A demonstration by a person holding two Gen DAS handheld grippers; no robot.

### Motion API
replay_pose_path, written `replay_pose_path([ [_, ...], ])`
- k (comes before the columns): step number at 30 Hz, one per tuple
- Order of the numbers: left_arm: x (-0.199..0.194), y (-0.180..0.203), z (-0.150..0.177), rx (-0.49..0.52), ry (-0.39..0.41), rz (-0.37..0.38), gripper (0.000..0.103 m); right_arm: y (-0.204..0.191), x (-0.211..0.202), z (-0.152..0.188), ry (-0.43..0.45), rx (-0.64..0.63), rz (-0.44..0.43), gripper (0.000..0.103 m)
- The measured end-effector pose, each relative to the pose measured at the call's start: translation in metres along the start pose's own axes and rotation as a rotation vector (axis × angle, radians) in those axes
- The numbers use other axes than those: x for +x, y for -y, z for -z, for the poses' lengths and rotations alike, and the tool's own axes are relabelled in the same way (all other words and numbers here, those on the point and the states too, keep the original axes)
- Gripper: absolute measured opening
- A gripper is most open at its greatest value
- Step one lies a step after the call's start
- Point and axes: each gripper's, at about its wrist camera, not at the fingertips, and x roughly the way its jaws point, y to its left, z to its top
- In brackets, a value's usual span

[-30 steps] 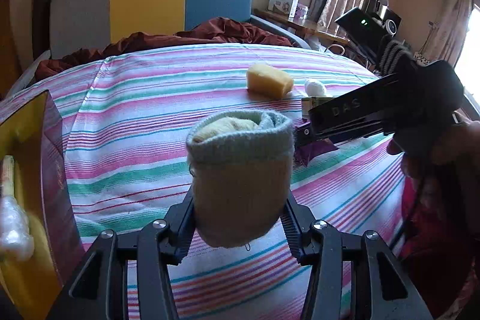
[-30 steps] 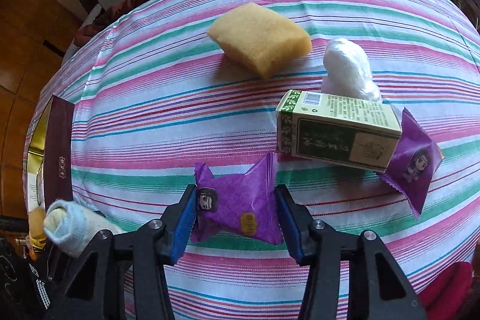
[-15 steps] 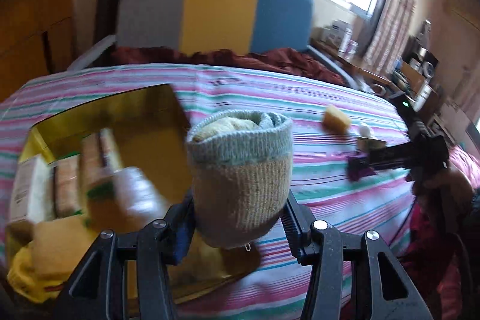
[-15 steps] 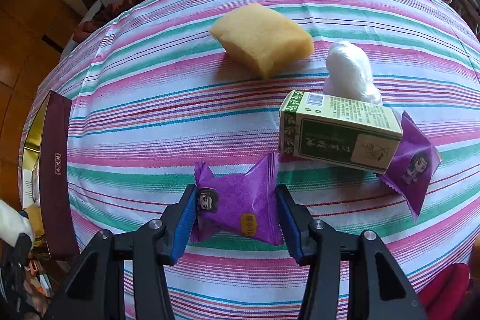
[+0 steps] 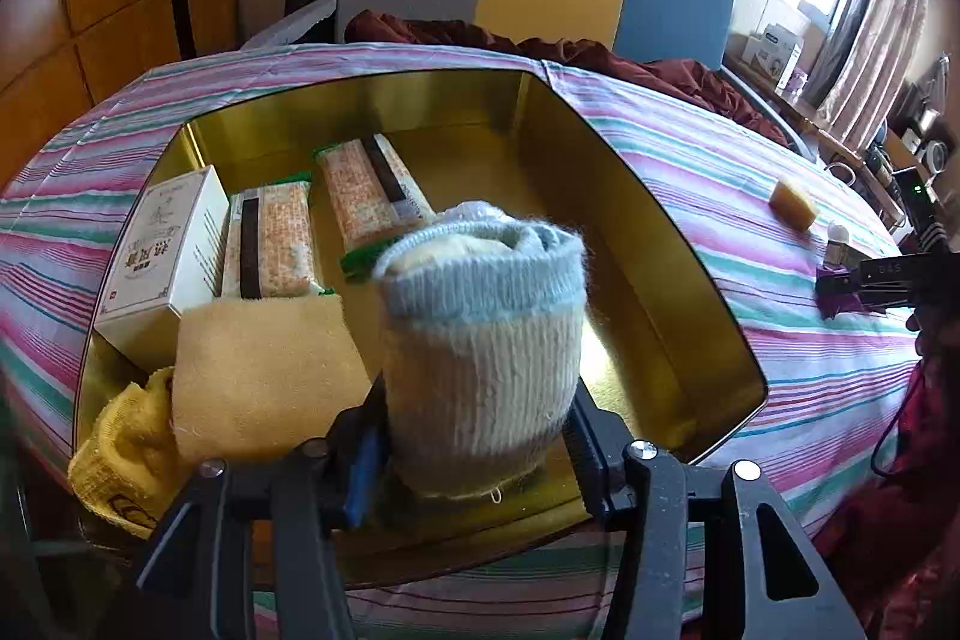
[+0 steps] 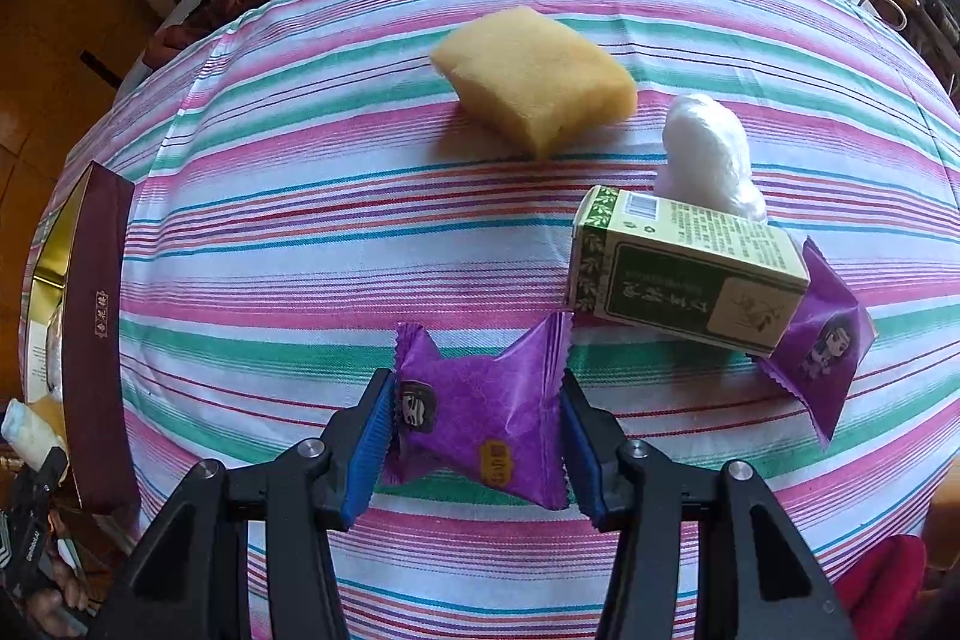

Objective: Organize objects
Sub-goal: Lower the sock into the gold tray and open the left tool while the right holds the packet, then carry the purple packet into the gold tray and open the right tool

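Gold-lined tin [image 5: 630, 196] is my landmark, sitting on the striped cloth [image 5: 750, 196] of the bench. My left claw [image 5: 477, 451] hangs over the tin's near end, its jaws easing apart while the rolled sock [image 5: 483, 340], pale blue at the cuff and cream below, is between them, pads touching its sides. Inside the tin lie a white box [image 5: 165, 256] at the left wall, two orange snack packets [image 5: 270, 244] beside it, a tan sponge [image 5: 264, 376] and a yellow cloth [image 5: 123, 454] in the near left corner.

Well to the right of the tin, my right claw [image 6: 477, 454] is clenched on a purple candy packet [image 6: 480, 412] resting on the cloth. Beyond it lie a yellow sponge [image 6: 534, 82], a white wrapped lump [image 6: 708, 154], a green box [image 6: 684, 280], and a second purple packet [image 6: 828, 340] partly under that box.
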Motion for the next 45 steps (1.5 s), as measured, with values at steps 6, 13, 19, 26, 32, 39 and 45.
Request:
replay_pose_path([
  [6,-0.005,0.0,0.003,0.0,0.025,-0.012,0.072,0.001,0.0,0.0,0.0,-0.006,0.001,0.052],
  [13,-0.025,0.003,-0.004,0.035,0.143,-0.07,0.083,0.002,-0.001,0.0,0.004,-0.019,0.01,0.052],
  [19,-0.04,-0.007,-0.01,0.013,0.217,-0.138,0.098,0.0,-0.005,0.0,0.028,-0.041,0.034,0.046],
  [26,-0.05,-0.017,-0.015,-0.006,0.245,-0.172,0.099,-0.006,-0.014,0.005,0.069,-0.059,0.069,0.044],
  [32,-0.059,-0.024,-0.016,-0.024,0.262,-0.189,0.099,-0.032,-0.024,0.014,0.133,-0.082,-0.015,0.044],
  [39,-0.065,-0.042,-0.017,-0.09,0.262,-0.226,0.1,-0.14,-0.053,0.048,0.199,-0.303,-0.206,0.044],
  [45,-0.074,-0.063,-0.013,-0.155,0.295,-0.247,0.1,-0.234,-0.057,0.076,0.217,-0.519,-0.269,0.044],
])
